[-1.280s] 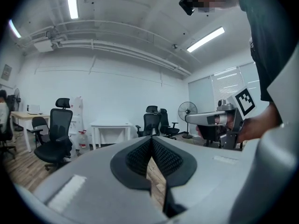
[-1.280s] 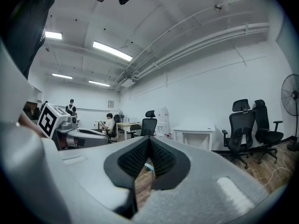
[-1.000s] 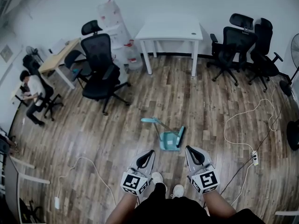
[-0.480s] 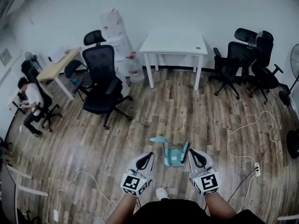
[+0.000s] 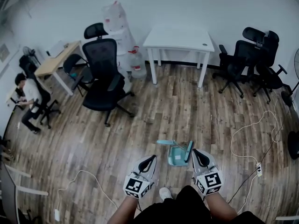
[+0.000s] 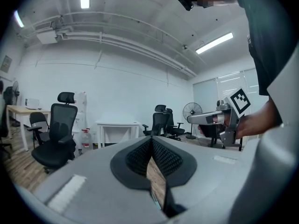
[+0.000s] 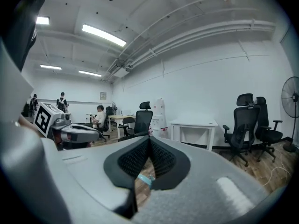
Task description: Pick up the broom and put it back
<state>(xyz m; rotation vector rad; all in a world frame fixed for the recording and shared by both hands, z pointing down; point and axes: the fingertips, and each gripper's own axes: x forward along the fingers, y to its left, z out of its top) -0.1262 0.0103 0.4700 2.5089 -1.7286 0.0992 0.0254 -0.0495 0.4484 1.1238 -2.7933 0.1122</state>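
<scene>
A teal dustpan [image 5: 176, 156] lies on the wooden floor with the broom clipped to it. The broom's dark head [image 5: 189, 151] is at the pan's right side and its teal handle [image 5: 166, 142] points left. My left gripper [image 5: 153, 159] is shut and empty, just left of the pan. My right gripper [image 5: 196, 153] is shut too, its tip just right of the broom head. Both are held level above the floor. In the right gripper view a teal piece [image 7: 145, 178] shows below the shut jaws [image 7: 149, 138]. The left gripper [image 6: 151, 139] holds nothing in its own view.
A white table [image 5: 178, 37] stands at the far wall, with black office chairs to its left [image 5: 105, 78] and right [image 5: 254, 55]. A person [image 5: 28, 94] sits by a wooden desk [image 5: 56, 62]. White cables [image 5: 252, 127] and a power strip [image 5: 259, 170] lie at the right.
The view has moved forward across the floor. The dustpan and broom, earlier well ahead of the grippers, now lie between their tips. Both grippers stay shut.
</scene>
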